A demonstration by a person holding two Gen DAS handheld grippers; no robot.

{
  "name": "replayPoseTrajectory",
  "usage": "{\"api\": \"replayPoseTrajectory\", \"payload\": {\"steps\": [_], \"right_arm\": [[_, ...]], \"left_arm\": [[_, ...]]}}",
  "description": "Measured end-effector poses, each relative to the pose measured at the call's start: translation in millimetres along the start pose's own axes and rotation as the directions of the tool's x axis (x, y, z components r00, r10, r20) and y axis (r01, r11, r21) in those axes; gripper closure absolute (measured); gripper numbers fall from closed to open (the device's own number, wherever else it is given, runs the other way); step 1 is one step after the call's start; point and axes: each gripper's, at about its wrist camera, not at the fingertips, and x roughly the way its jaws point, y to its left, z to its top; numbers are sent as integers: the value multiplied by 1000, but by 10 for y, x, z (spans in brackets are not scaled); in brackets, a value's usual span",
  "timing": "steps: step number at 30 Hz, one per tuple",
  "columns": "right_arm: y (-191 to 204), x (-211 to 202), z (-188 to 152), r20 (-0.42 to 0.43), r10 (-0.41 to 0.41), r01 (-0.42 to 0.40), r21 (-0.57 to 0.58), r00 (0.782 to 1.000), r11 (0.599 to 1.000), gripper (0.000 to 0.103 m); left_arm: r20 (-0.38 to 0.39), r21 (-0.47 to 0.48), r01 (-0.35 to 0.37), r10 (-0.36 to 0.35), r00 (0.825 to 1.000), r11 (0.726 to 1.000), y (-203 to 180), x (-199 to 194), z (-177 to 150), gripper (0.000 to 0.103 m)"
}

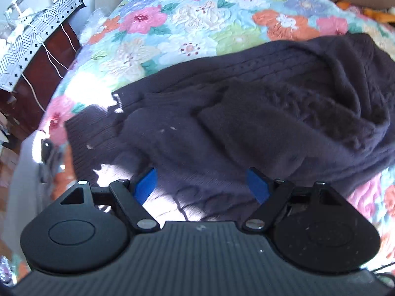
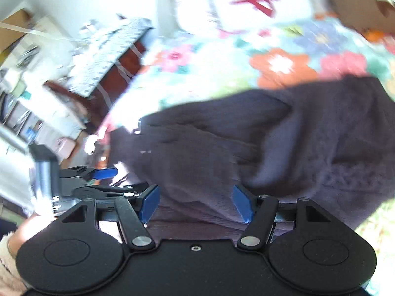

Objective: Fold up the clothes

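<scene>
— Floral quilt point(image 1: 187, 32) covers the bed; where's the sweater point(image 1: 246, 113)?
— Spread across its near half. Left gripper point(image 1: 201, 185) and right gripper point(image 2: 196, 203) hover above, fingers apart, holding nothing.

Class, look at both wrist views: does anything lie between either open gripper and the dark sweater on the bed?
Nothing visible does. The left gripper and right gripper are both open right over the dark sweater, which lies on the floral quilt.

Fuzzy dark knit sweater point(image 1: 259, 113) — quilted cotton-like floral bedspread point(image 1: 172, 32), matt.
</scene>
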Motion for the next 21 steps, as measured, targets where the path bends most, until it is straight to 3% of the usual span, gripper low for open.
{"api": "replayPoseTrajectory", "payload": {"steps": [3,6,9,13,16,18,21], "right_arm": [[108,-236,16,78,16,-15,-5,997,1000,33],[184,-517,46,143,-29,23,44,989,999,33],[271,-863,64,151,24,-26,15,988,1000,33],[405,-1178,67,164,-43,46,-13,986,999,33],[393,-1360,-13,147,-52,57,-32,988,998,33],[377,-1333,-131,109,-37,43,-48,993,998,21],[239,-928,-246,29,-48,50,-62,998,997,16]], "left_arm": [[42,-5,2,-2,999,1000,102,-267,-27,23],[70,-33,49,-46,996,998,168,-444,-11,23],[61,-71,151,-147,987,986,158,-469,20,23],[43,-91,266,-263,964,960,75,-435,29,23],[26,-82,297,-296,955,951,-5,-350,2,23],[-4,-76,295,-296,955,953,-68,-226,-29,22],[-69,-95,275,-282,957,957,-136,17,-91,22]]}}
